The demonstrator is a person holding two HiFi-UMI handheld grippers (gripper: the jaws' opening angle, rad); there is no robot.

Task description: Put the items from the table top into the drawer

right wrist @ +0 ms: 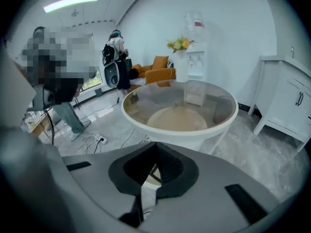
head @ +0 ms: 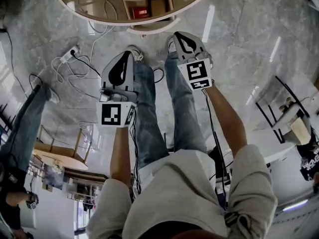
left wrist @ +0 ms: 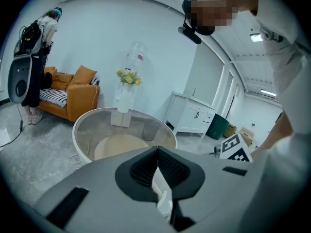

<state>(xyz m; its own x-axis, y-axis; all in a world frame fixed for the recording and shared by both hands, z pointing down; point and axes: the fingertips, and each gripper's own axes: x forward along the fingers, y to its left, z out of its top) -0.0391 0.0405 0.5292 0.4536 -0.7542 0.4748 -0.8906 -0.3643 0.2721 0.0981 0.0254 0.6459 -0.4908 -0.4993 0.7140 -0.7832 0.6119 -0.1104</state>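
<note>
The person stands and looks down at the floor. The left gripper (left wrist: 158, 149) and the right gripper (right wrist: 155, 144) are both held up over the person's legs (head: 149, 118). They are on the near side of the round table (right wrist: 180, 132) and do not touch it.

The jaws of the left gripper are closed, tip to tip, with nothing in them. The jaws of the right gripper are closed too and hold nothing.

From above, a red box (head: 140, 12) and a brown box (head: 158, 6) show through the glass tabletop, side by side, close to the table's near edge. It is not clear if they lie in a drawer.

A power strip (head: 70, 53) with white cords lies on the floor beside the table. Behind the table are yellow flowers (left wrist: 128, 76) and an orange sofa (left wrist: 80, 93).
</note>
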